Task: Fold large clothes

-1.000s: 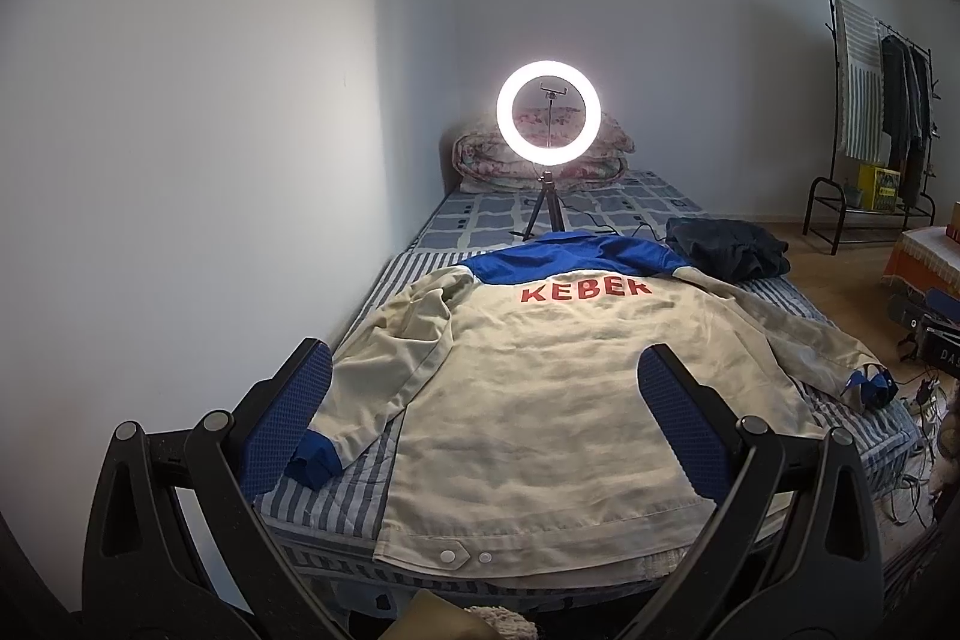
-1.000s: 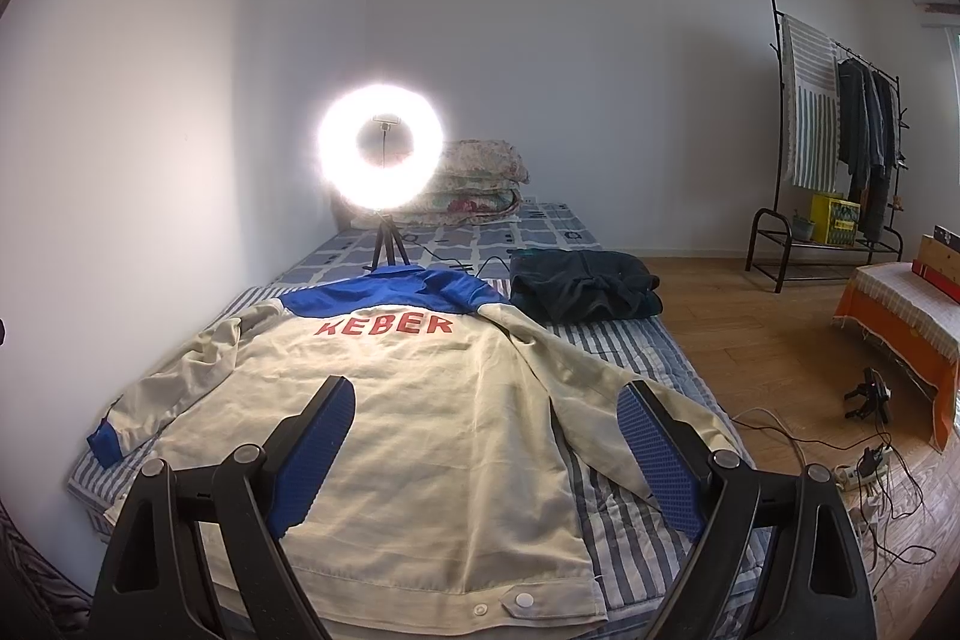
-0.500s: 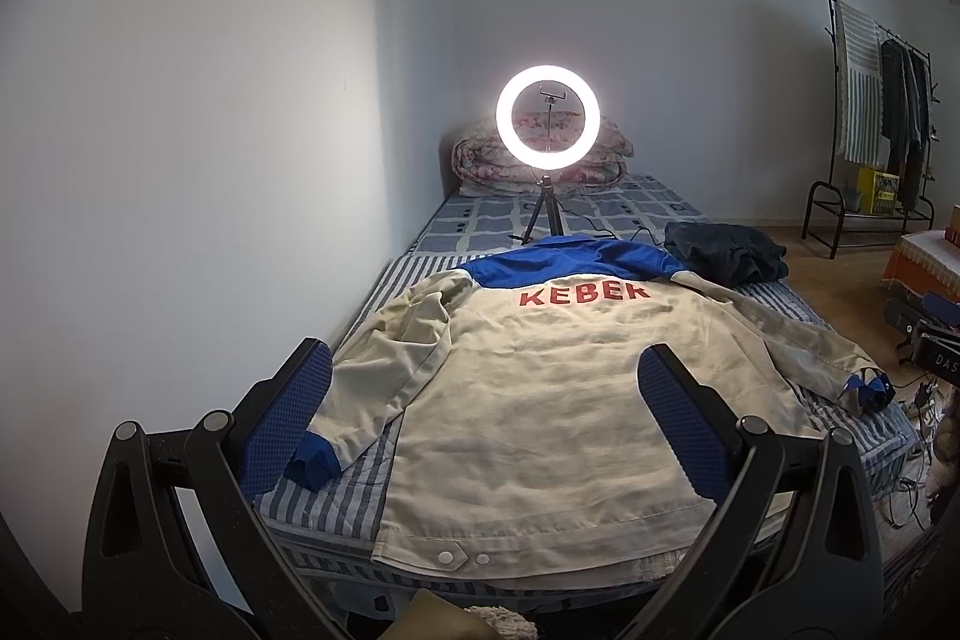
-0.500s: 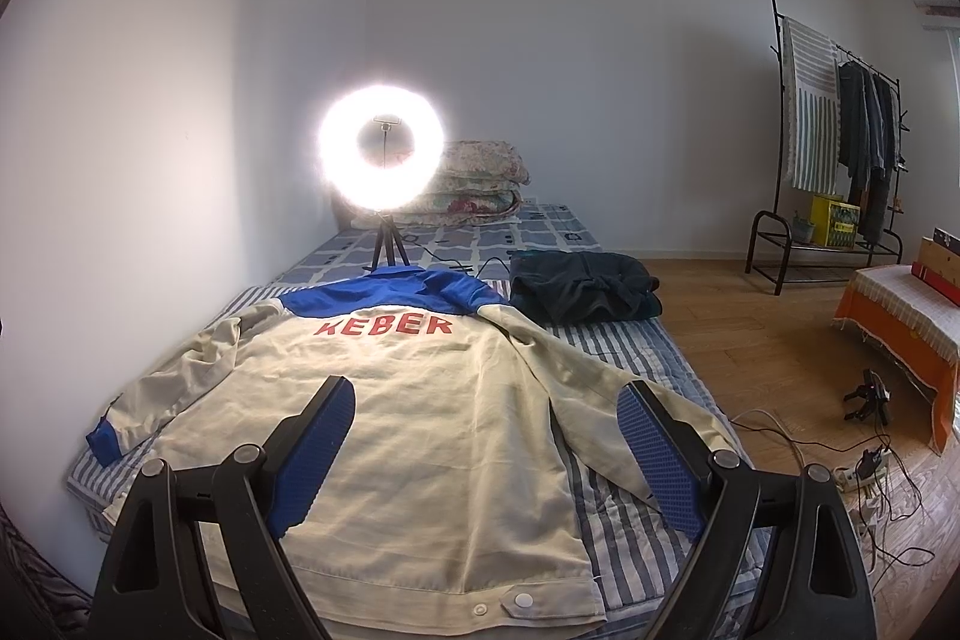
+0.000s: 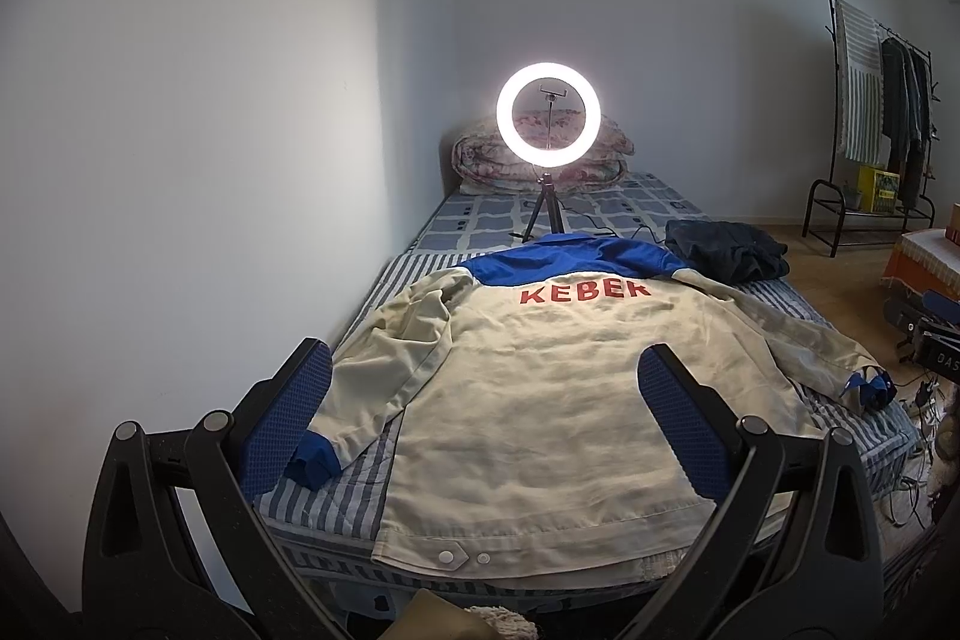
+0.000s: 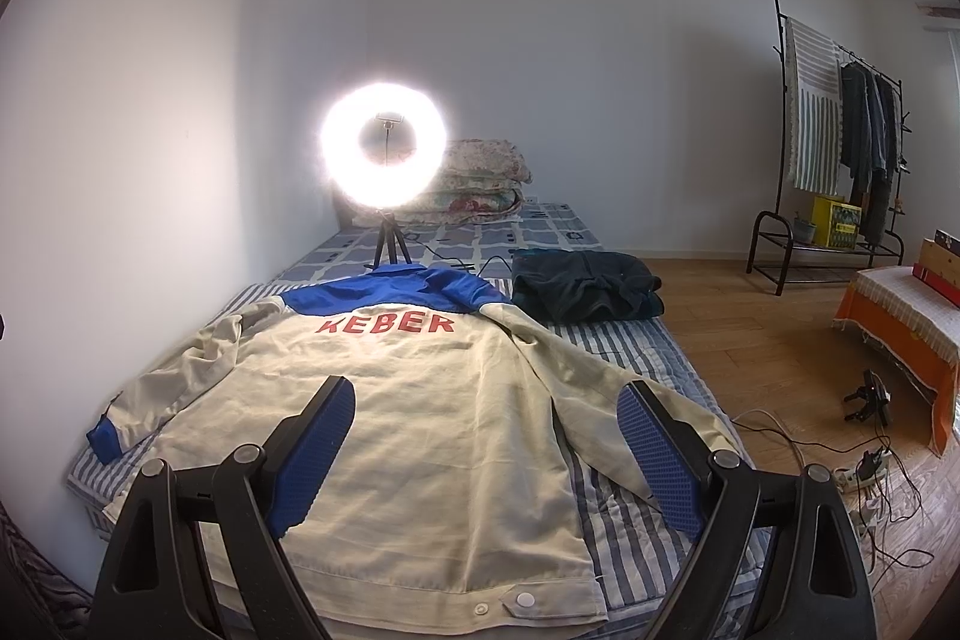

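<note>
A beige cotton work jacket with blue yoke and red lettering (image 5: 540, 388) lay spread back-up on the striped bed (image 6: 630, 340), unfolded. Left gripper (image 5: 480, 412) and right gripper (image 6: 486, 454) hovered wide, empty; a sleeve likely needed grasping first.

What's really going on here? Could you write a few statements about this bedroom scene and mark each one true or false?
1. The beige jacket with blue shoulders lies spread flat, back side up, on the striped bed. True.
2. The red letters on the jacket spell ROBOT. False: they read KEBER.
3. The glowing ring light on its small tripod stands on the bed beyond the jacket's collar. True.
4. The right gripper is clamped on the jacket's hem. False: its blue-padded fingers stand wide apart, holding nothing.
5. The folded dark garment lies on top of the jacket. False: it lies beside it on the bed.
</note>
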A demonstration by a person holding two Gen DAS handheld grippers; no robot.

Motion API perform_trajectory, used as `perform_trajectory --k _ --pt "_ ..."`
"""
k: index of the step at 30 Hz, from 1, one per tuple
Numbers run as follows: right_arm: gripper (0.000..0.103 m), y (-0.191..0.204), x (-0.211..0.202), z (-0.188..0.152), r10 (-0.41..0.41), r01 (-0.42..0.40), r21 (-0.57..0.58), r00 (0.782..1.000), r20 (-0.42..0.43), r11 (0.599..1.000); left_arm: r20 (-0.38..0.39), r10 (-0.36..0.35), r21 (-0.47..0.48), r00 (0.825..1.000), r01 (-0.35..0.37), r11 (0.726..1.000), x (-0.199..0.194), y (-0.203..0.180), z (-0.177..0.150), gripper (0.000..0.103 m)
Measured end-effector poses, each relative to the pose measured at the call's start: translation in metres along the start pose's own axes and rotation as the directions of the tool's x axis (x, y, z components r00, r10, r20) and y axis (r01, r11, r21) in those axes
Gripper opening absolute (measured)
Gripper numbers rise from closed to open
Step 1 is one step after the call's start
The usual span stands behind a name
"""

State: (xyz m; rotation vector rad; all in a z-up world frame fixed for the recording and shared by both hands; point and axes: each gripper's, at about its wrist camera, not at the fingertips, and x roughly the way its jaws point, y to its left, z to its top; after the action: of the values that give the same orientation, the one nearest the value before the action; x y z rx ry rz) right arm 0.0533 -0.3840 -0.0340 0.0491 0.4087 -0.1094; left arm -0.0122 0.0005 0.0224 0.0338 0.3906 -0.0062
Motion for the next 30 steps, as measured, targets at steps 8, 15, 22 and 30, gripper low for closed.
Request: perform_trajectory --k 8,15,22,30 --pt "0.091 0.002 0.000 -0.001 0.003 -0.003 -0.004 1.000 -0.002 1.000 0.000 0.003 -0.001 1.000 -0.003 1.000 -0.001 0.000 0.000 0.103" --pt "0.091 0.007 0.003 0.000 0.012 -0.012 -0.012 1.000 -0.005 1.000 -0.001 0.003 0.002 1.000 -0.003 1.000 -0.001 0.000 0.001 0.103" --pt "0.091 0.011 0.006 0.002 0.014 -0.015 -0.018 1.000 -0.008 1.000 -0.006 0.010 0.001 1.000 -0.010 1.000 0.004 0.006 0.000 0.103" --pt "0.092 0.022 0.014 0.006 0.009 -0.009 -0.025 1.000 -0.021 1.000 -0.013 0.039 0.004 0.999 -0.039 0.999 0.019 0.017 -0.008 0.103"
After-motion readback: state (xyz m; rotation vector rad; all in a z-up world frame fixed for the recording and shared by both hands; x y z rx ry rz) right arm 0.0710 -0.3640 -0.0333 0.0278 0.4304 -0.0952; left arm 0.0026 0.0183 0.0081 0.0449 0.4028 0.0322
